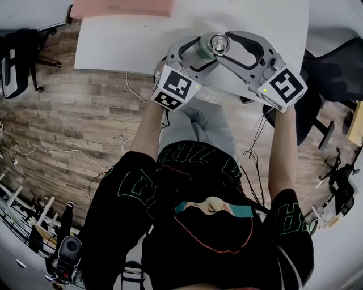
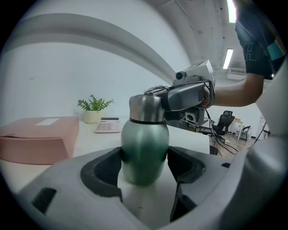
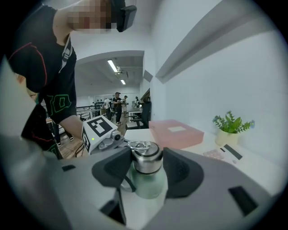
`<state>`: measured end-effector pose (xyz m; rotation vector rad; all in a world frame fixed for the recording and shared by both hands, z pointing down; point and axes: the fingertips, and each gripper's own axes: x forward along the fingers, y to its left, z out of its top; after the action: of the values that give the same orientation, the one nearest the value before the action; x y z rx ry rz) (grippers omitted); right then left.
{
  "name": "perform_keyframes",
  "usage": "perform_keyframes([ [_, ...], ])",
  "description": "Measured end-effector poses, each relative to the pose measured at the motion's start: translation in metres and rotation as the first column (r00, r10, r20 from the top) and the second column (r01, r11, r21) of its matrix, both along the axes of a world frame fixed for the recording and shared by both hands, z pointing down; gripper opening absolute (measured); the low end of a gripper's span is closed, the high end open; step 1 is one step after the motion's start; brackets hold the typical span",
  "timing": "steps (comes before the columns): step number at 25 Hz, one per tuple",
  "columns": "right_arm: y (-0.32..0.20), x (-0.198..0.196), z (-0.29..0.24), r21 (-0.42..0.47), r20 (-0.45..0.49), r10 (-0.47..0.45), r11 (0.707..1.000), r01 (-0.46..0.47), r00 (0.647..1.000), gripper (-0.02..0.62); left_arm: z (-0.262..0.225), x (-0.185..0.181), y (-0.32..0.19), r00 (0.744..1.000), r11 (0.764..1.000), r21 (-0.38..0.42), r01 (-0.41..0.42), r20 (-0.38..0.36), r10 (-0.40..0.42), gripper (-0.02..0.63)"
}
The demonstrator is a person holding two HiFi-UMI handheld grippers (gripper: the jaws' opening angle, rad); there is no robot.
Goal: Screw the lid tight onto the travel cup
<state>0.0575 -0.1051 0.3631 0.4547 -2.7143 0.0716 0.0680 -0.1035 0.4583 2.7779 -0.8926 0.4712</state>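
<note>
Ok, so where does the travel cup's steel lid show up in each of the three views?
Head view: lid near the top edge, a little right of centre, seen from above.
Left gripper view: lid at centre, capping the green cup body.
Right gripper view: lid at centre, a little below the middle.
Shared landmark: the pink box on the white table.

The travel cup (image 2: 144, 152) stands upright on the white table (image 1: 125, 45), near the edge closest to the person. Its rounded body is brushed metallic green. The lid (image 2: 146, 108), a plain steel cylinder with a small wire loop on top, sits level on the neck. It looks fully seated, though the seam is hard to judge.
</note>
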Motion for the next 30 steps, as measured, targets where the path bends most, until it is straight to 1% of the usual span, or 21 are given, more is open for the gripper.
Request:
perform_keyframes([
  [2, 0.0009, -0.0009, -0.0002, -0.004, 0.01, 0.002, 1.0, -0.002, 1.0, 0.227, -0.0001, -0.0002, -0.0002, 1.0, 1.0, 0.001, -0.001, 0.0, 0.001, 0.331],
  [4, 0.0007, -0.0004, 0.0005, -0.01, 0.022, 0.037, 0.999, -0.037, 0.999, 0.225, 0.0004, -0.0002, -0.0001, 1.0, 1.0, 0.001, -0.002, 0.0, 0.002, 0.331],
  [6, 0.0008, 0.0006, 0.0017, -0.012, 0.031, 0.097, 0.995, -0.097, 0.995, 0.225, 0.0011, -0.0003, 0.0003, 1.0, 1.0, 0.001, -0.002, 0.001, 0.002, 0.331],
  [9, 0.0006, 0.0026, 0.0023, -0.003, 0.048, 0.204, 0.979, -0.205, 0.978, 0.224, 0.0012, 0.0, 0.0, 1.0, 1.0, 0.001, -0.002, 0.002, 0.002, 0.331],
  [14, 0.0, 0.0046, 0.0027, 0.013, 0.074, 0.341, 0.939, -0.343, 0.937, 0.224, 0.0013, 0.0, -0.0008, 1.0, 1.0, 0.0, -0.003, 0.003, 0.003, 0.331],
  [19, 0.0002, 0.0056, 0.0036, 0.022, 0.1, 0.47, 0.88, -0.474, 0.877, 0.219, 0.001, -0.0013, -0.0026, 1.0, 1.0, 0.001, -0.002, 0.004, 0.002, 0.331],
  [21, 0.0012, 0.0048, 0.0042, 0.022, 0.11, 0.508, 0.858, -0.514, 0.854, 0.218, 0.001, -0.0028, -0.0028, 1.0, 1.0, 0.001, -0.001, 0.005, 0.001, 0.331],
  [23, 0.0015, 0.0048, 0.0051, 0.018, 0.117, 0.529, 0.845, -0.535, 0.84, 0.217, 0.001, -0.0037, -0.0031, 1.0, 1.0, 0.001, 0.0, 0.005, 0.0, 0.331],
  [25, 0.0007, 0.0057, 0.0061, 0.017, 0.116, 0.522, 0.85, -0.527, 0.845, 0.221, 0.0013, -0.0032, -0.0035, 1.0, 1.0, 0.0, -0.001, 0.004, 0.001, 0.331],
  [28, 0.0004, 0.0055, 0.0059, 0.03, 0.094, 0.474, 0.878, -0.478, 0.876, 0.224, 0.0019, -0.0026, -0.0032, 1.0, 1.0, -0.001, -0.001, 0.004, 0.001, 0.331],
  [30, 0.0013, 0.0061, 0.0069, 0.035, 0.082, 0.455, 0.888, -0.459, 0.887, 0.223, 0.0025, -0.0025, -0.003, 1.0, 1.0, 0.0, 0.0, 0.005, 0.0, 0.331],
])
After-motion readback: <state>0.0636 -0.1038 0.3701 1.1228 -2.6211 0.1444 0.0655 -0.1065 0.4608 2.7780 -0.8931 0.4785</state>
